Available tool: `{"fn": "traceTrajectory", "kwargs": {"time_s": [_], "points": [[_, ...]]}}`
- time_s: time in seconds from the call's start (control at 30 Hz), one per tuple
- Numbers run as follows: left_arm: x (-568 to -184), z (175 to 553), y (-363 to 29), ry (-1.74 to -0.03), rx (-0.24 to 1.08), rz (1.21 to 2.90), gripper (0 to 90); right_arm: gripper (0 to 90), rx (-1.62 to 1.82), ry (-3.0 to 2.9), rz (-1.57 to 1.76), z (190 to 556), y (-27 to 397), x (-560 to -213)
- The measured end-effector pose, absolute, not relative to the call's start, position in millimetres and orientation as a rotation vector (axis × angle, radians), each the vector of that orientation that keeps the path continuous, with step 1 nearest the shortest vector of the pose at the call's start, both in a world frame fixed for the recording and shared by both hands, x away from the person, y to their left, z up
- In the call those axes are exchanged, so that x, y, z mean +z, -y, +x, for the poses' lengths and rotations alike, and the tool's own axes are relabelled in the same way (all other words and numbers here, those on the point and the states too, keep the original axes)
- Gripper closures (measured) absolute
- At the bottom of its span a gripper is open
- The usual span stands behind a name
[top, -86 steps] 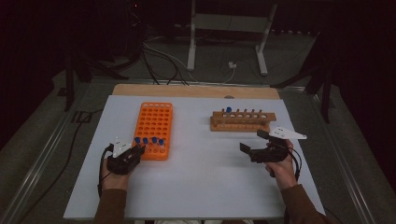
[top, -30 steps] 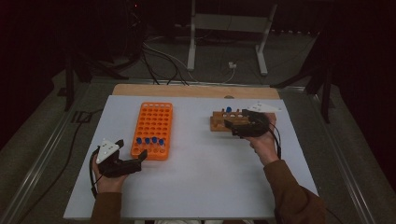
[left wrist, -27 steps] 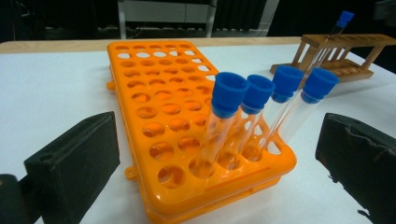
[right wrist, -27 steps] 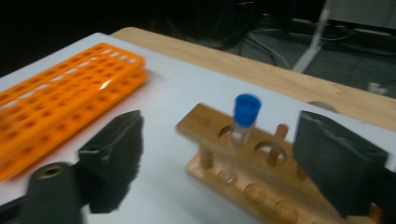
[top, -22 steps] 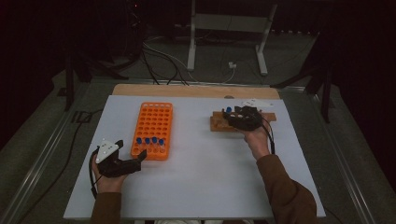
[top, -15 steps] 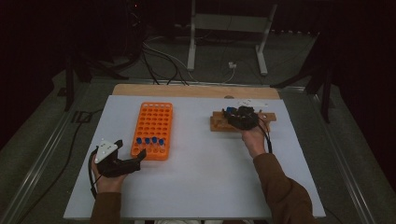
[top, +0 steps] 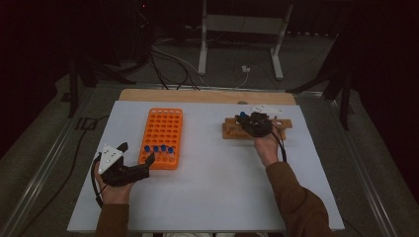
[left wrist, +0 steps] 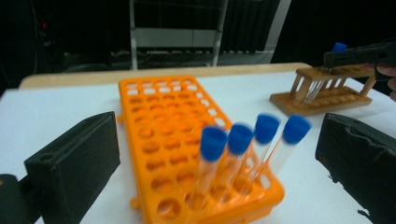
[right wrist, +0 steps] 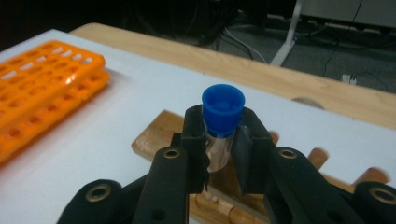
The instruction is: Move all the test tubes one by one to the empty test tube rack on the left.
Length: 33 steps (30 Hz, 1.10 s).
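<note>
On the white surface (top: 212, 187) you have two racks, one orange rack (top: 163, 136) at your left and one wooden rack (top: 232, 129) at your right, well apart. Your right gripper (right wrist: 219, 140) has just been closing, and its jaws now pinch a blue-capped tube (right wrist: 222, 119) just under the cap while the tube stands in the wooden rack (right wrist: 154, 137). So you look to be at the pick-up step: the next move probably calls for a straight lift until the tube's bottom clears its hole, then a carry across to the orange rack. Your left gripper (left wrist: 219, 154) hangs spread and empty just in front of that orange rack (left wrist: 163, 121), where four capped tubes (left wrist: 240, 140) stand in the near row. That makes five tubes counted.
</note>
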<state>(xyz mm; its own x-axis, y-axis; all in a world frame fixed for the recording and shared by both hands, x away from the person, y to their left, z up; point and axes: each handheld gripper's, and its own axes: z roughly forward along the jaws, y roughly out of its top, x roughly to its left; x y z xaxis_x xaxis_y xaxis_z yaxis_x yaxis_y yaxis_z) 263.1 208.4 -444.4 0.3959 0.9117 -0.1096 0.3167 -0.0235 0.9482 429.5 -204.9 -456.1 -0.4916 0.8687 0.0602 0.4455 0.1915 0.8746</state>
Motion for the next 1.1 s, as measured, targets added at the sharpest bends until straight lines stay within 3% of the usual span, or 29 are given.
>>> {"fn": "traceTrajectory", "kwargs": {"time_s": [0.3,0.6,0.83,1.1], "points": [[-416,275,-176,-1.043,0.708,1.619,1.6,76.2,1.308,-1.967,1.147,420,213,-413],[-404,293,-118,-0.951,0.684,1.671,9.5,76.2,1.351,-2.037,1.079,402,203,-390],[-412,309,-70,-0.89,0.639,1.787,27.1,76.0,1.397,-2.164,1.049,385,181,-388],[-422,322,-41,-0.85,0.599,1.834,56.8,75.9,1.474,-2.255,1.005,367,159,-387]]}}
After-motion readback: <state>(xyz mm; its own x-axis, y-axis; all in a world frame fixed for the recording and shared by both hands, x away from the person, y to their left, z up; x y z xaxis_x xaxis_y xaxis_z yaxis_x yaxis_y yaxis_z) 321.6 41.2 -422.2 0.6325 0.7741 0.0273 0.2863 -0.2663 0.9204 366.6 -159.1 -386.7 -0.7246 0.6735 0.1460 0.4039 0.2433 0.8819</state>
